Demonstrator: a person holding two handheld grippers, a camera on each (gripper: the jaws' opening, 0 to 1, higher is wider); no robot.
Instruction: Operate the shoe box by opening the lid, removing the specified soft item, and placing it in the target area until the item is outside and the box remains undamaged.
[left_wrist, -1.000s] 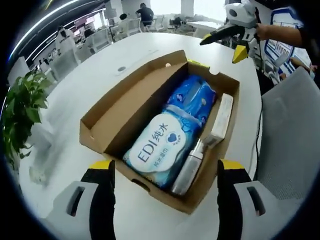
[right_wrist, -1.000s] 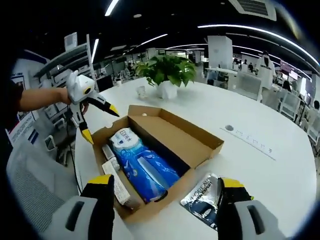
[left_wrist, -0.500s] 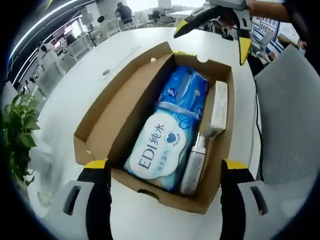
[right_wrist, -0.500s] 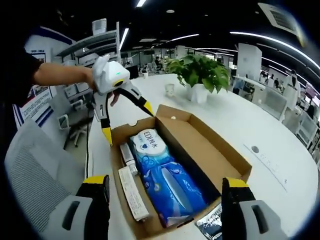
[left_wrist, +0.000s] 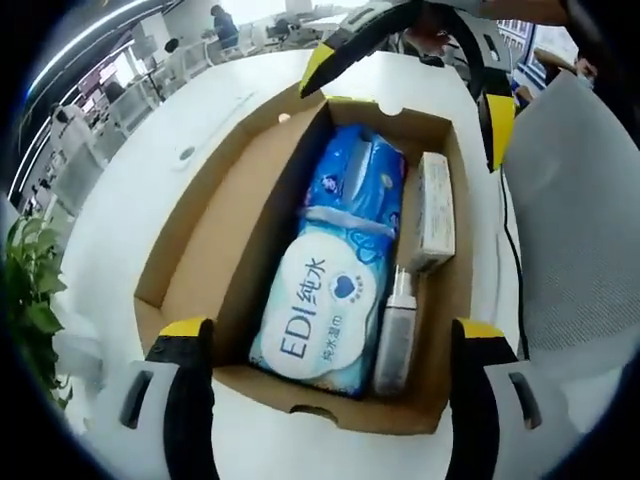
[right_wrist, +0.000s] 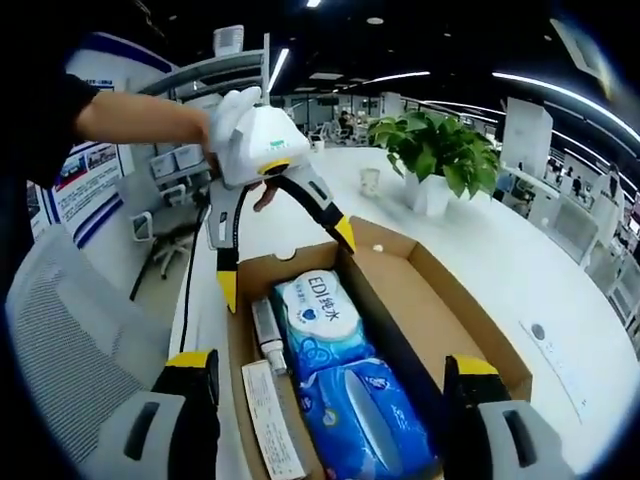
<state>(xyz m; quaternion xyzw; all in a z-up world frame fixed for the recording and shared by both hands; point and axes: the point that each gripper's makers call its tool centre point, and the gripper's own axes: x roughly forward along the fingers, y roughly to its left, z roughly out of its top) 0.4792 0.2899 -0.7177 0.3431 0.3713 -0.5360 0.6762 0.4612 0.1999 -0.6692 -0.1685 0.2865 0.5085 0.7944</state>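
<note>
Shoe box (left_wrist: 200, 250), brown cardboard, lid off, on white worktop (left_wrist: 130, 190). Contents: blue wipes pack (left_wrist: 330, 300) in the middle, slim bottle (left_wrist: 398, 335) and narrow carton (left_wrist: 432, 210) alongside. Left gripper (right_wrist: 285, 245) and right gripper (left_wrist: 405, 90), jaws released and spread, one poised over each end of the box.
</note>
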